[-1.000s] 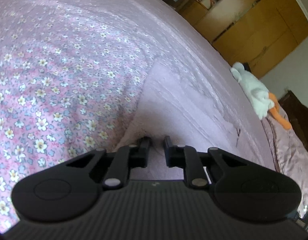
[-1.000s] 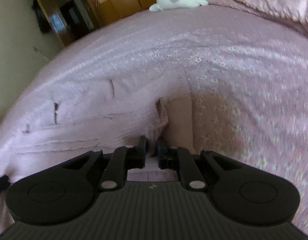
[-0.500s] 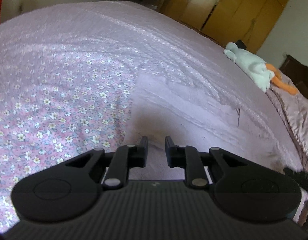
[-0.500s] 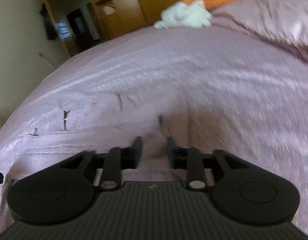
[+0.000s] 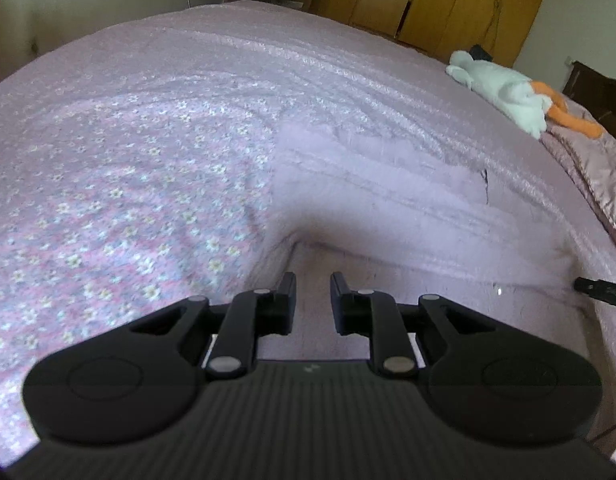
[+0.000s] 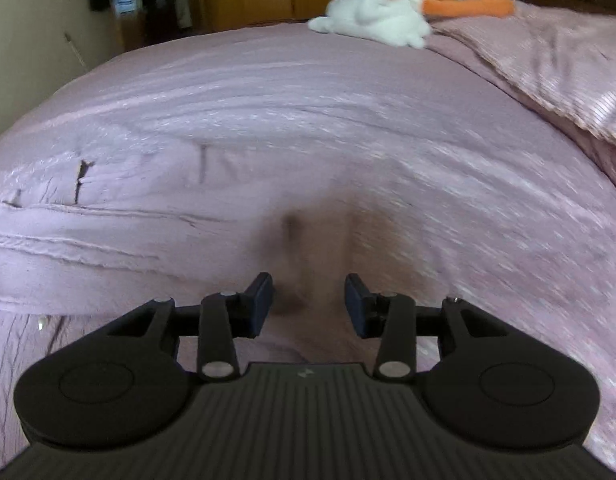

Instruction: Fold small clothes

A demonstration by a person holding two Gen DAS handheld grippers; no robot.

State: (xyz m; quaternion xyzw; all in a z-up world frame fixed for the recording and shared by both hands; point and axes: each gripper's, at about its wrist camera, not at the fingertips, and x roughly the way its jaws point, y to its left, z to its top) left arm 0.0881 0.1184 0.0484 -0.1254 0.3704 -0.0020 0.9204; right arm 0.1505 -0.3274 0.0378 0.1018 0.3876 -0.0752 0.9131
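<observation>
From my left wrist camera, reading from the left edge: the floral bedsheet (image 5: 119, 184), pink with small white flowers, covers the left half of the view. Its pattern is blurred. To the right of it lies the garment (image 5: 372, 184), a pale lilac piece of small clothing spread flat on the bed, with a straight left edge that meets the floral area. A small dark slit shows near its far right corner. The left gripper (image 5: 312, 282) sits just above the near edge of the garment. Its jaws stand apart with a narrow gap, and no fabric is between them; I read it as released. At the far right edge of this view a black tip, which I take to be part of the right gripper (image 5: 600, 290), is next to the garment's right side. Beyond it, a white and orange plush toy (image 5: 504, 92) lies at the far side of the bed.

From my right wrist camera, left to right: the garment (image 6: 119, 216) fills the left and centre, with seams and short dark slits visible. The right gripper (image 6: 309, 290) hovers over its right end, jaws wide apart, grasping nothing. To the right is a plain pink bedcover (image 6: 488, 200), and a rumpled satin quilt (image 6: 556, 68) lies at the upper right, beside the plush toy (image 6: 380, 16).
</observation>
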